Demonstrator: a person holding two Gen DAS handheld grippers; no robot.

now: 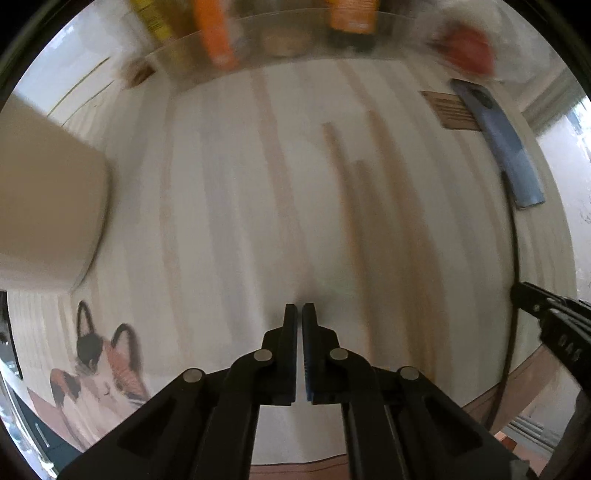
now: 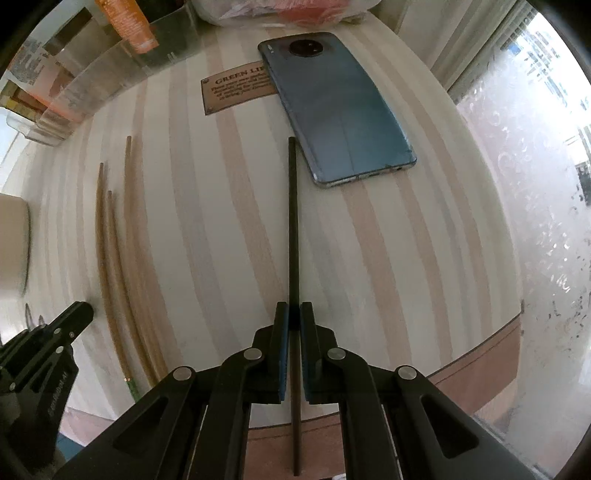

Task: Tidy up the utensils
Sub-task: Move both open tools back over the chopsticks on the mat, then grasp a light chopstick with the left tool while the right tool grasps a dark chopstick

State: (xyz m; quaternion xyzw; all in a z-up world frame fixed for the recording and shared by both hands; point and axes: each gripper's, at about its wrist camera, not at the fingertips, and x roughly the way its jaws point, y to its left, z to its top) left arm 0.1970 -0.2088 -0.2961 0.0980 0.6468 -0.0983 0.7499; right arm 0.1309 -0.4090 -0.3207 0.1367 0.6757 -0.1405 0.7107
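A black chopstick (image 2: 293, 221) lies lengthwise on the striped mat (image 2: 207, 240), and my right gripper (image 2: 294, 314) is shut on it near its lower part. Three wooden chopsticks (image 2: 110, 258) lie side by side to its left. My left gripper (image 1: 299, 310) points down at the mat with its jaws shut and nothing between them. It stands just left of the blurred wooden chopsticks (image 1: 354, 192). At the right edge of the left wrist view the black chopstick (image 1: 514, 240) and the right gripper (image 1: 524, 295) show. The left gripper (image 2: 83, 312) appears at the lower left of the right wrist view.
A blue phone (image 2: 332, 110) lies face down beyond the black chopstick's tip, partly over a brown label (image 2: 236, 92). A clear container (image 2: 110, 66) with an orange tube (image 2: 129, 22) stands at the back. A beige holder (image 1: 48, 203) stands at the left, with the table's edge (image 2: 480, 362) at the right.
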